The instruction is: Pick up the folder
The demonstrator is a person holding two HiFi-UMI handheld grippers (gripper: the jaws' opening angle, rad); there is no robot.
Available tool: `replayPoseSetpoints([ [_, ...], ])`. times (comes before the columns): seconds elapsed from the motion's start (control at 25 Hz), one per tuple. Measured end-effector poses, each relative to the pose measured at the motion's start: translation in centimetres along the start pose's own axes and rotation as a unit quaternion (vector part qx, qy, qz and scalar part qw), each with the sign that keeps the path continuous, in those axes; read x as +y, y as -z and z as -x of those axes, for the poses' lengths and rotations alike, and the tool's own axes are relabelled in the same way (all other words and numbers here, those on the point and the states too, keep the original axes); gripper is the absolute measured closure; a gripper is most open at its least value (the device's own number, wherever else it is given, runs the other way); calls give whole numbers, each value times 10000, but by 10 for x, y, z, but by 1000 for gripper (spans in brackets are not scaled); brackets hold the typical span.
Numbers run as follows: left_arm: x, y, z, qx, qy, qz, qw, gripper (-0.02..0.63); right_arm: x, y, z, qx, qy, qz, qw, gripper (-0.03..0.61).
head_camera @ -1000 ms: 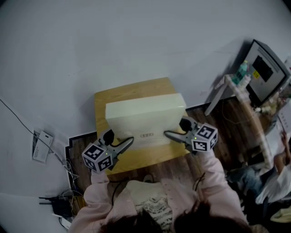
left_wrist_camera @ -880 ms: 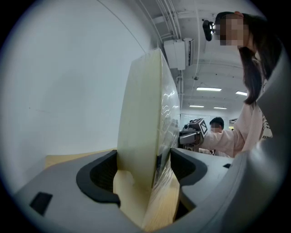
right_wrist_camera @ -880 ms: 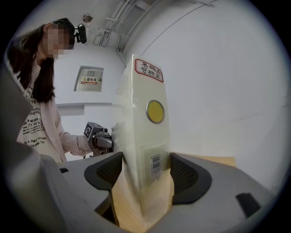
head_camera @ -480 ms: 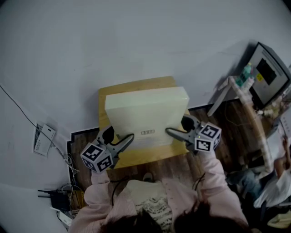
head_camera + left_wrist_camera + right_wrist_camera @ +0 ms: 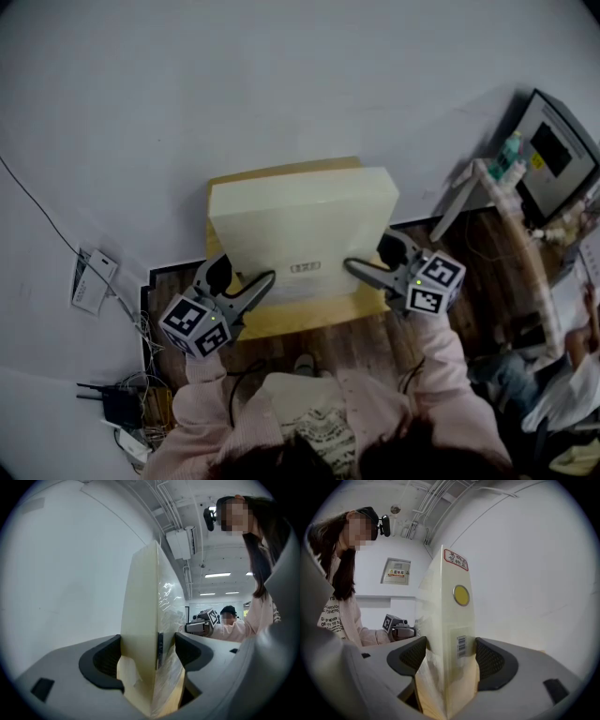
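The folder (image 5: 300, 225) is a thick cream box file with a small label on its near edge. It hangs level above the small wooden table (image 5: 309, 317), gripped at both near corners. My left gripper (image 5: 246, 283) is shut on its left end and my right gripper (image 5: 367, 269) on its right end. In the left gripper view the folder (image 5: 143, 620) stands edge-on between the pads of the left gripper (image 5: 145, 656). In the right gripper view the folder (image 5: 450, 620), with a yellow dot and a barcode on its spine, sits clamped in the right gripper (image 5: 450, 656).
A white wall runs behind the table. A screen on a stand (image 5: 553, 150) and a cluttered shelf are at the right. Cables and a black router (image 5: 117, 408) lie on the floor at the left, near a paper packet (image 5: 91, 281). Another person sits at the right edge.
Both grippers have risen with the folder held between them. It now looks larger and covers more of the wooden table.
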State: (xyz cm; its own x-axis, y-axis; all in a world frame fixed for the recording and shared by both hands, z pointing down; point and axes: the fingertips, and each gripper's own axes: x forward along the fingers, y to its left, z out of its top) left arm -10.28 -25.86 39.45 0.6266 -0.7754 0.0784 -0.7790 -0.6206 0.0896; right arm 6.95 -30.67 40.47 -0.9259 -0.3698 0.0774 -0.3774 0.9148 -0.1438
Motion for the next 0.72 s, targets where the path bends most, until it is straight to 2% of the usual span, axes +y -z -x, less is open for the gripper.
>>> replayPoseSetpoints([
  [0.28, -16, -17, 10, -285, -136, 56, 9995, 244, 13, -18, 10, -173, 19, 25, 9998, 242],
  [0.72, -33, -40, 23, -542, -269, -120, 9981, 245, 28, -39, 22, -409, 6, 111, 9991, 241],
])
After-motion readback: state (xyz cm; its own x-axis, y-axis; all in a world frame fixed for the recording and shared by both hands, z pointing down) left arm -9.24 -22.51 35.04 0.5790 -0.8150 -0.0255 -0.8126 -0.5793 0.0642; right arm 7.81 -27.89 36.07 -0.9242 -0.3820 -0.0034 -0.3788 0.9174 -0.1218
